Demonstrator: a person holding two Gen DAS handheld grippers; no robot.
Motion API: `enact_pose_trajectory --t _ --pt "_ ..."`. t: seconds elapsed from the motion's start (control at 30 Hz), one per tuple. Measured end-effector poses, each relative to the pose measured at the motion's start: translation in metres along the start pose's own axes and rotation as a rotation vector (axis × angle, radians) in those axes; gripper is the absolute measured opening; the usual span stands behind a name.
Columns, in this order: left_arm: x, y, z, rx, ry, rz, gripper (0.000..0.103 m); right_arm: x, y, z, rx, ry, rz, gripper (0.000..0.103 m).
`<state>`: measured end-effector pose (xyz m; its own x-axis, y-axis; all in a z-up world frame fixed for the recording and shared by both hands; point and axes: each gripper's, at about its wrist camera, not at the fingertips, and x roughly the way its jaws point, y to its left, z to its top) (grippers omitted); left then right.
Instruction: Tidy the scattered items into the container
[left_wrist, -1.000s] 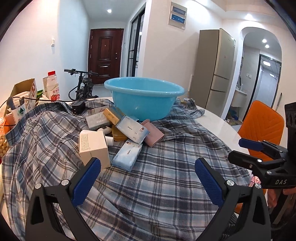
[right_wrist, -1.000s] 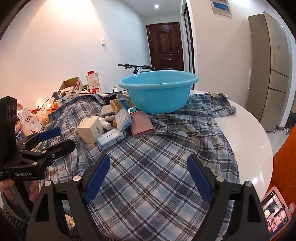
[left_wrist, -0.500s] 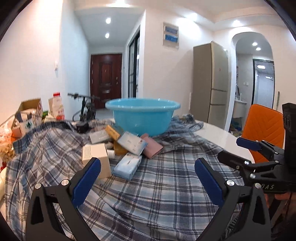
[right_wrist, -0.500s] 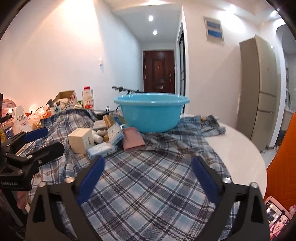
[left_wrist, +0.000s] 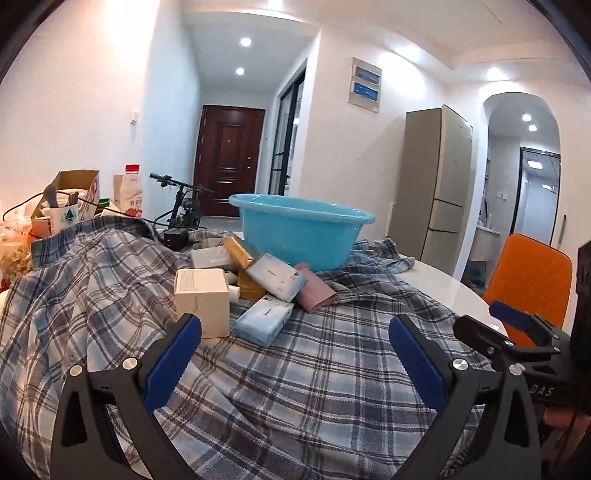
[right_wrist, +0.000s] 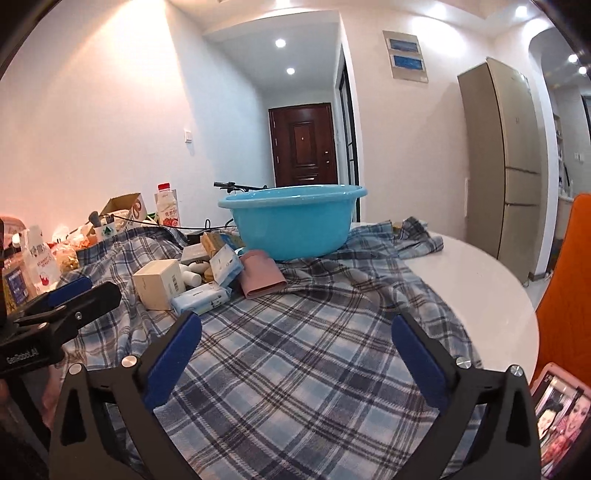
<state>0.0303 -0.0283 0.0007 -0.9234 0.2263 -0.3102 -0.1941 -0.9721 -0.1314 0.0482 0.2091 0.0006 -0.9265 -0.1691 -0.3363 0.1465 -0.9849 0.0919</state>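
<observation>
The left gripper (left_wrist: 293, 356) and right gripper (right_wrist: 295, 356) hover over the plaid cloth (left_wrist: 314, 373) with jaws spread wide and nothing between them, probably readied for a first pick. Beyond them the items lie heaped: a cream box (left_wrist: 202, 302), a pale blue packet (left_wrist: 263, 321), a pink pouch (left_wrist: 314, 293). The blue basin (left_wrist: 301, 230) sits just behind, conveniently near for dropping them in

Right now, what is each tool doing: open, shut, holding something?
Left tool: open, holding nothing.
Right tool: open, holding nothing.
</observation>
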Motion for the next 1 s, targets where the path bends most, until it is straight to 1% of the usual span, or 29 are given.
enact_pose_trajectory --t 0.2,0.37,0.77,1.0 --pt "-0.004 -0.007 -0.002 0.048 -0.019 0.015 0.103 0.000 0.002 -0.005 0.008 0.003 -0.001 0.102" --pt "-0.005 -0.009 -0.006 0.052 -0.020 0.011 0.103 0.000 0.004 -0.008 -0.008 0.001 -0.010 0.102" --pt "-0.004 -0.013 -0.011 0.067 -0.011 0.005 0.103 0.001 0.002 -0.015 0.020 0.011 0.006 0.102" --pt "-0.004 -0.013 -0.012 0.056 -0.007 -0.002 0.103 0.002 0.012 -0.018 -0.017 0.016 0.009 0.102"
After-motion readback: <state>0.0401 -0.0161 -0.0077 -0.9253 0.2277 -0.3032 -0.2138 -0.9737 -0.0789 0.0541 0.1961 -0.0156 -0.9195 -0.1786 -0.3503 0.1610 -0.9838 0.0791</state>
